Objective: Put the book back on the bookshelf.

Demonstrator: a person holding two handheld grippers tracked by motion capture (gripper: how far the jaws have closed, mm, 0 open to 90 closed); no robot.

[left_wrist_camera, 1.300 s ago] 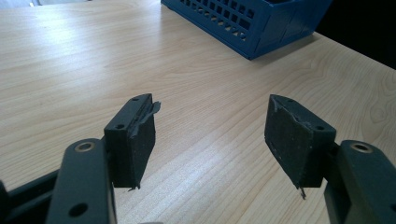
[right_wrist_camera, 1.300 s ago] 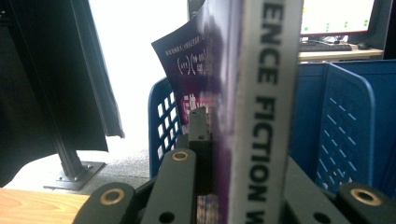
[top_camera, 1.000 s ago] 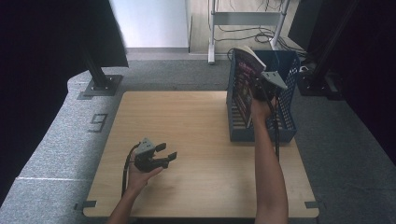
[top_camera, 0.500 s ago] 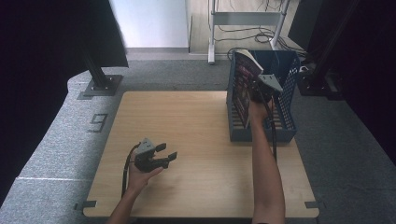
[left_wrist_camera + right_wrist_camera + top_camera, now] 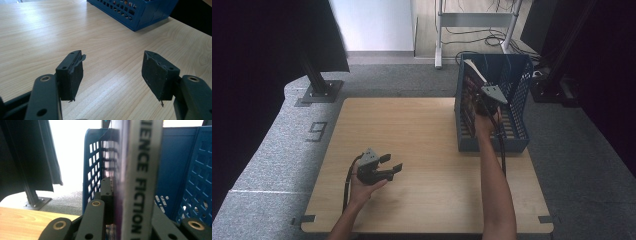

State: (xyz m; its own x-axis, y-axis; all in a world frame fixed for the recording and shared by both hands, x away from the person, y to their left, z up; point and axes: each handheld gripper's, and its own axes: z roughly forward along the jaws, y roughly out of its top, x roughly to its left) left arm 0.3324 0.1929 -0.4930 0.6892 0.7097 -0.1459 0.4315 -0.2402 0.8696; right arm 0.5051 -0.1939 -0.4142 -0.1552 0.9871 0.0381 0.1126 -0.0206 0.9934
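My right gripper point(image 5: 484, 102) is shut on a book point(image 5: 469, 92) that stands upright, its lower part inside the blue slatted basket point(image 5: 518, 102) along the left wall. In the right gripper view the book's white spine point(image 5: 142, 182) reads "SCIENCE FICTION", the gripper point(image 5: 130, 197) clamps it from both sides, and the basket wall point(image 5: 92, 165) rises close behind. My left gripper point(image 5: 393, 163) rests low over the wooden table point(image 5: 422, 130) near the front left. It is open with nothing between its pads point(image 5: 72, 72), and the gripper point(image 5: 113, 67) points toward the basket point(image 5: 135, 15).
The basket stands at the table's right rear corner. Grey carpet surrounds the table. A black stand foot point(image 5: 319, 90) sits at the back left, and a metal frame with cables point(image 5: 472, 25) at the back.
My right hand has sunk a little, carrying the book deeper into the basket. The left gripper has stayed where it was.
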